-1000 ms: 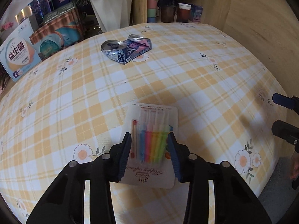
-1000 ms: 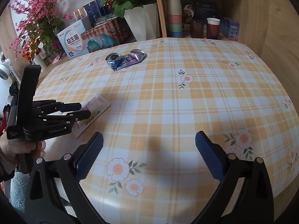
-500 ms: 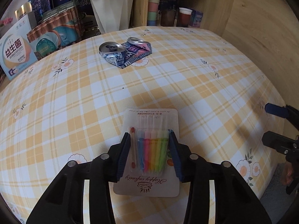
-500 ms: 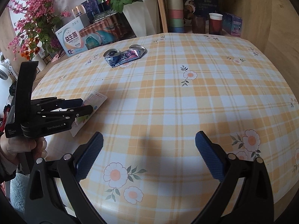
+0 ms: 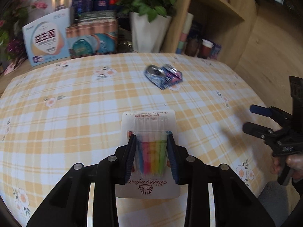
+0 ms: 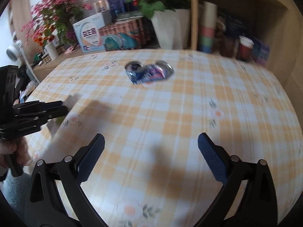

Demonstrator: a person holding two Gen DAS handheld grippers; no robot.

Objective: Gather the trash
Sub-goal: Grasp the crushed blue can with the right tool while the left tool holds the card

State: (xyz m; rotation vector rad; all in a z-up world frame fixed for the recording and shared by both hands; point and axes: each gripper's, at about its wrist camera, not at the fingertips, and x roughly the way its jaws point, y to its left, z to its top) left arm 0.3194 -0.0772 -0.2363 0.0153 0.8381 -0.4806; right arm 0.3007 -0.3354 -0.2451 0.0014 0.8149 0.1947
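My left gripper (image 5: 151, 156) is shut on a white card pack of coloured candles (image 5: 149, 151) and holds it above the checked tablecloth (image 5: 75, 113). The pack also shows blurred in the right wrist view (image 6: 72, 102), in the left gripper (image 6: 56, 111) at the left edge. A crushed blue drink can with a pink wrapper (image 5: 163, 75) lies far across the table; it also shows in the right wrist view (image 6: 149, 71). My right gripper (image 6: 151, 160) is open and empty over the table's near part, and shows in the left wrist view (image 5: 253, 118) at the right.
Behind the table stand a white flower pot with red roses (image 5: 147, 32), printed boxes (image 5: 47, 39), stacked paper cups (image 6: 208, 30) and cups on a wooden shelf (image 6: 244, 47). Pink flowers (image 6: 49, 19) stand at the back left. A wooden wall (image 5: 274, 47) runs along the right.
My left gripper has lifted the candle pack and tilted up, so the shelf and flowers come into view. My right gripper has moved forward and tilted up toward the can. Both views are blurred.
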